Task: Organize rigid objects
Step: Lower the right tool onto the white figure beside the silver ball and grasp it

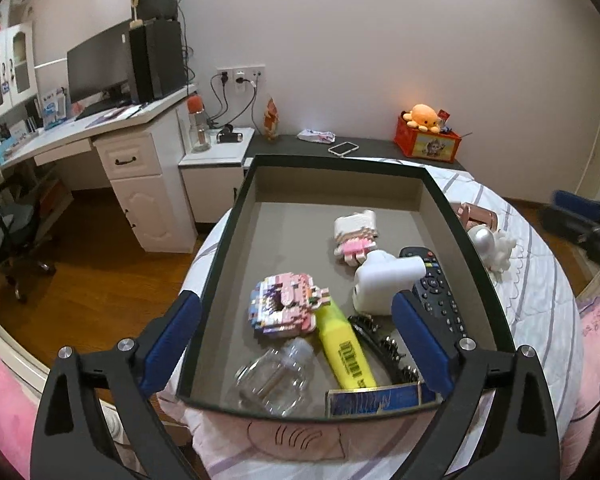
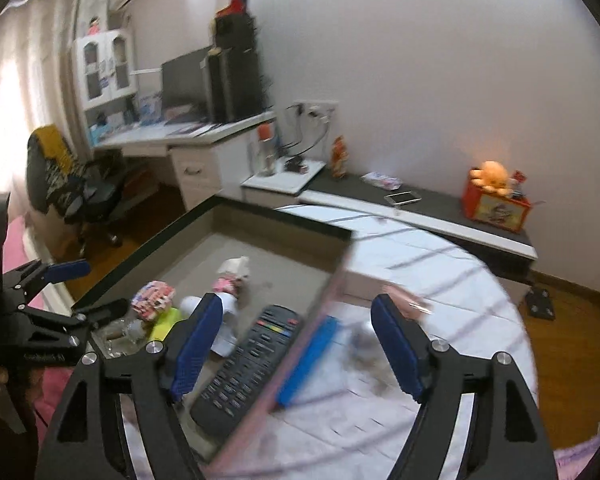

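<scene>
A dark-rimmed box (image 1: 332, 162) sits on the striped bed. It holds a pink block figure (image 1: 286, 306), a yellow highlighter (image 1: 346, 350), a clear glass jar (image 1: 276, 380), a white gadget (image 1: 380, 284), a black remote (image 1: 440, 292), a hairbrush (image 1: 384, 348) and a block cat (image 1: 356, 236). My left gripper (image 1: 296, 304) hangs open over the box's near end, its pads touching nothing. My right gripper (image 2: 298, 304) is open above the box's right wall, over the remote (image 2: 248, 364) and a blurred blue object (image 2: 308, 360) on the bed.
Outside the box's right wall lie a pink item (image 1: 478, 216) and a white figurine (image 1: 492, 246). Behind the bed a dark shelf (image 1: 380, 148) carries a phone (image 1: 343, 148) and an orange box with a plush octopus (image 1: 422, 118). A desk and chair stand at the left.
</scene>
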A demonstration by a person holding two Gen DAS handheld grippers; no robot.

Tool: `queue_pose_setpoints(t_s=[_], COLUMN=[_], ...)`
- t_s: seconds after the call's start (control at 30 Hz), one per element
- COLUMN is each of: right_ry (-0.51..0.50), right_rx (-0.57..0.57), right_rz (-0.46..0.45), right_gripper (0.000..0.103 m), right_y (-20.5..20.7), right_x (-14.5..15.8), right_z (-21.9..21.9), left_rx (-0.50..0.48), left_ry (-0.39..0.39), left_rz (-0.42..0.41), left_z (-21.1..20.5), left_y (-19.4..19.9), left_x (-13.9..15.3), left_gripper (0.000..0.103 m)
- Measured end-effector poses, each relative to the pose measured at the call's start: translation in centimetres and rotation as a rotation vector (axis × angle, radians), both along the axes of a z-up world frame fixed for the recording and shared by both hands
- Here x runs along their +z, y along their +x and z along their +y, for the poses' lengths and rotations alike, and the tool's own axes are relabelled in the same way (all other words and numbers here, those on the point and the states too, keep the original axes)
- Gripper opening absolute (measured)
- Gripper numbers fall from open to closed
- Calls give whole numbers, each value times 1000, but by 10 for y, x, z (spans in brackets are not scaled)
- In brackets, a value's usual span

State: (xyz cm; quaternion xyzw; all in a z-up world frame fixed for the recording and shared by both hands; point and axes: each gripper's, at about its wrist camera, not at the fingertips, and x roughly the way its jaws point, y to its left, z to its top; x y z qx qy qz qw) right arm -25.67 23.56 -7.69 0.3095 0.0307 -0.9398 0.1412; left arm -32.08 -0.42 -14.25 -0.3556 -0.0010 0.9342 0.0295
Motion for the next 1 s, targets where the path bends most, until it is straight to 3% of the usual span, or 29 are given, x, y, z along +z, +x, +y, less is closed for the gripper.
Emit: queue_pose_setpoints(t_s=[0.23, 0.47, 0.57, 0.67, 0.87, 0.97, 1.0], right_ry=[-6, -2, -4, 4, 31, 33, 29], right_rx=[-115, -167, -177, -183, -187, -188, -188], right_rz=[-20, -80, -96, -126, -183, -207, -212], right_gripper=[79, 79, 79, 79, 79, 79, 79], right_y=[27, 20, 10, -4, -32, -46, -49], right_x=[-6, -28, -36, -47, -69, -80, -81], right_z=[48, 65, 64, 63, 56, 56, 56], left_rx=[38, 12, 37, 4, -34, -56, -63], left_ry=[-27, -41, -82, -51, -35, -45, -54], left_rz=[-4, -22, -52, -77, -165, -195, -208], left_z=[-15, -35, -43, -48, -52, -50, -50], left_y=[12, -6, -19, -33, -71, -87, -92], left_x=[2, -2, -10, -18, -37, -45, -48], left_gripper=[98, 98, 98, 96, 70, 52, 39])
